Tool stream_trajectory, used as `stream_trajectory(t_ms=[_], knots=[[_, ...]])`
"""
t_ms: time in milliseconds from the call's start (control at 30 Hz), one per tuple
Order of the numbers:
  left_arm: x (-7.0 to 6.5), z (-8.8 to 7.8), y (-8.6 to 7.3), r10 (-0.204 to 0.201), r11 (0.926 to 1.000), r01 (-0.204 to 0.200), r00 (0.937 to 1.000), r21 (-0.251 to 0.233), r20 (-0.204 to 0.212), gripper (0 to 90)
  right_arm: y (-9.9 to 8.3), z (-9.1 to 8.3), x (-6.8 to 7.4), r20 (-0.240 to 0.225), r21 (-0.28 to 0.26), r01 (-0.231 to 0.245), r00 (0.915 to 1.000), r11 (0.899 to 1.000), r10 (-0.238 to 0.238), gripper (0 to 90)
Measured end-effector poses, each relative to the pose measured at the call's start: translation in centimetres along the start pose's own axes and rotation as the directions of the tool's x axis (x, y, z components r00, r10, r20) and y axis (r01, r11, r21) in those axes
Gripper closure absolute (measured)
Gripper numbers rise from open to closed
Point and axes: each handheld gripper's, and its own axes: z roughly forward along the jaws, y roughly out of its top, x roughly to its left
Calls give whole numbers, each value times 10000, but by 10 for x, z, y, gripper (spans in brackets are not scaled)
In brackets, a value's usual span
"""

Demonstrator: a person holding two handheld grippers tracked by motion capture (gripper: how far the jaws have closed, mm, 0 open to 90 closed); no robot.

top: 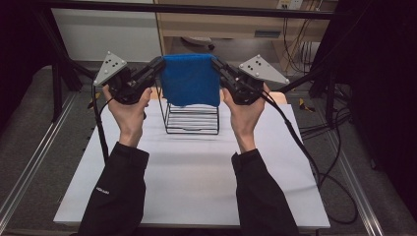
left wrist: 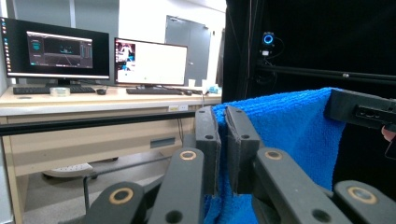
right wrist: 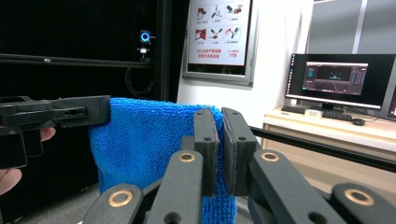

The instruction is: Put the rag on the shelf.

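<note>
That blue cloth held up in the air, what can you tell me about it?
The blue cloth looks like soft, fuzzy towel fabric, plain bright blue. It hangs stretched flat between two grippers: the left gripper pinches its top left corner, the right gripper its top right. Its lower edge dangles in front of a black wire rack on the white table.

The left tool [top: 158, 66] and right tool [top: 217, 66] each pinch a top corner of the blue towel [top: 190, 80], hanging above a black wire rack [top: 192, 120] on the white table [top: 192, 182].
</note>
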Motion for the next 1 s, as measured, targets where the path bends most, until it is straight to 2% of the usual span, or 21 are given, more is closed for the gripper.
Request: stream_trajectory(t_ms=[300,567,1000], knots=[[4,6,10,15,9994,-19,9999,-357,-133,845,7,10,-4,9,-218,-51,10000,9998,51,859],[8,15,25,400,9983,-413,9987,-410,-331,845,19,21,-10,65,-430,-64,10000,9991,67,859],[18,31,40,512,9976,-537,9971,-443,-561,844,29,39,-18,152,-514,-123,9998,9986,131,859]])
